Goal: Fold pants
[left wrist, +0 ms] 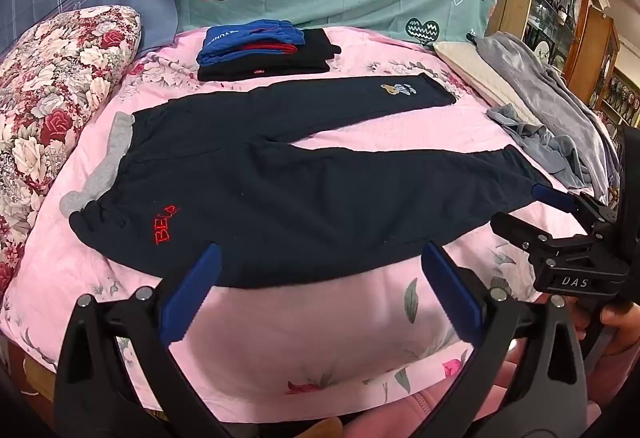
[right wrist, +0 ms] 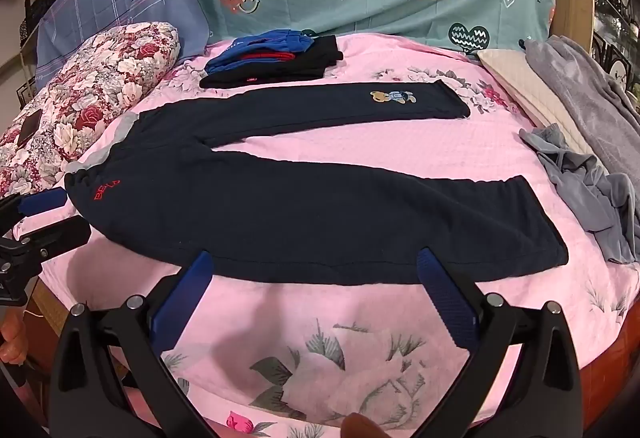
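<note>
The navy sweatpants [left wrist: 280, 174] are spread flat, unfolded, legs splayed, along the bed's [left wrist: 320, 338] near edge, and, with the left gripper [left wrist: 320, 270] and right gripper [right wrist: 316, 278] poised wide open and empty, a first lengthwise fold is judged next, near leg onto far leg.

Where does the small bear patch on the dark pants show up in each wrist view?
Left wrist: bear patch upper right of centre, on the far leg near its cuff.
Right wrist: bear patch upper centre-right, on the same far leg.
Shared landmark: folded clothes stack, just beyond the pants.
</note>
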`<state>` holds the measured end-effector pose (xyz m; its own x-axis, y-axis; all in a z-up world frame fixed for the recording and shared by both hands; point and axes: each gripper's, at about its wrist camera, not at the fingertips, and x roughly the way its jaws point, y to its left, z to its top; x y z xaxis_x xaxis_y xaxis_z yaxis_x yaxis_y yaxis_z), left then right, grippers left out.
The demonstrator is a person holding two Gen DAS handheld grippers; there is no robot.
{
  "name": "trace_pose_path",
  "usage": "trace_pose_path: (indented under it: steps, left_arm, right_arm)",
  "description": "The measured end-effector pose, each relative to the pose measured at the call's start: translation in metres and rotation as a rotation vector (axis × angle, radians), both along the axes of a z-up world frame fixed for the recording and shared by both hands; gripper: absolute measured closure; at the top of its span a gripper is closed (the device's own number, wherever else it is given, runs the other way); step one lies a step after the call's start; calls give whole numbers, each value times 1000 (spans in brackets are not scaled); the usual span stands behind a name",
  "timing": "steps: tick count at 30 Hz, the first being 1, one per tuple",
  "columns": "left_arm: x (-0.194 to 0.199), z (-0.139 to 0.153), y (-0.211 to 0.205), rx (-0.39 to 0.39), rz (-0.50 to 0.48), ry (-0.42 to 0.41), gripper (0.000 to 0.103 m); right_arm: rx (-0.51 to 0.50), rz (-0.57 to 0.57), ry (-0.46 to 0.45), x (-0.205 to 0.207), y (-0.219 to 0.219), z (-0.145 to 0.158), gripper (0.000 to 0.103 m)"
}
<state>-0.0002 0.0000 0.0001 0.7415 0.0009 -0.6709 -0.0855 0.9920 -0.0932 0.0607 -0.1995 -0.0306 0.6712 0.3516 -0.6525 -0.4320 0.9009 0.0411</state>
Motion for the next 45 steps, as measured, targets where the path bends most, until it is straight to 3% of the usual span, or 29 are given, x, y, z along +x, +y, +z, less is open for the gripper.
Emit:
trace_pose_path:
  steps: [18,45]
  left_arm:
    - [1,-5,13,-10,-8,-2,2]
    - [-1,-2,-6,3,-17,2,2]
  right_arm:
    - [4,3,4,-1,1,-1,1]
    - [10,8,10,-1,-2,-2,1]
